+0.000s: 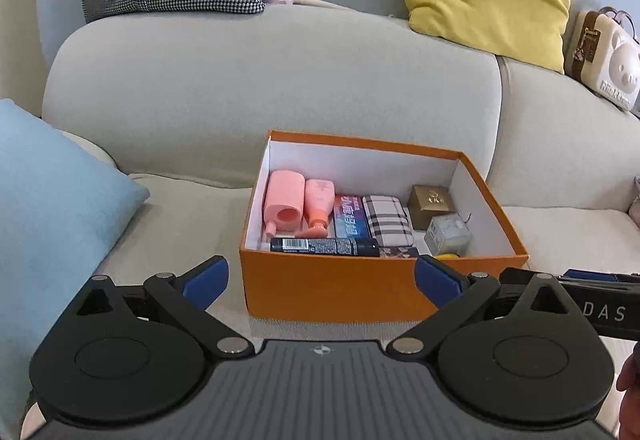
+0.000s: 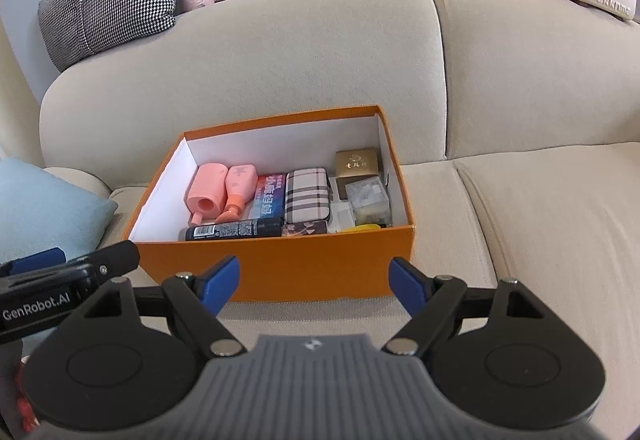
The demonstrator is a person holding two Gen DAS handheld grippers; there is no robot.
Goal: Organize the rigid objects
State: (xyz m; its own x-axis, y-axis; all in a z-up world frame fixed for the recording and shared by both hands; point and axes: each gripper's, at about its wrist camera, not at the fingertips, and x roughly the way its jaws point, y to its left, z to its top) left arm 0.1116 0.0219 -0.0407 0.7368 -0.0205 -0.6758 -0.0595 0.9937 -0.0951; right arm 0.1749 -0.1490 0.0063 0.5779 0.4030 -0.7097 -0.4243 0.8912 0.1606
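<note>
Left wrist view: left gripper (image 1: pixel 322 282) hangs wide open and empty before the orange box (image 1: pixel 340 286) on the sofa (image 1: pixel 260 80); a black tube (image 1: pixel 325 246) lies along the box's near wall. Right wrist view: right gripper (image 2: pixel 314 284) is likewise spread, holding nothing, near the box (image 2: pixel 280 274), which holds a plaid case (image 2: pixel 307 194).

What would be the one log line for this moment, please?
left gripper: open, empty | right gripper: open, empty | orange box: filled, on sofa
</note>
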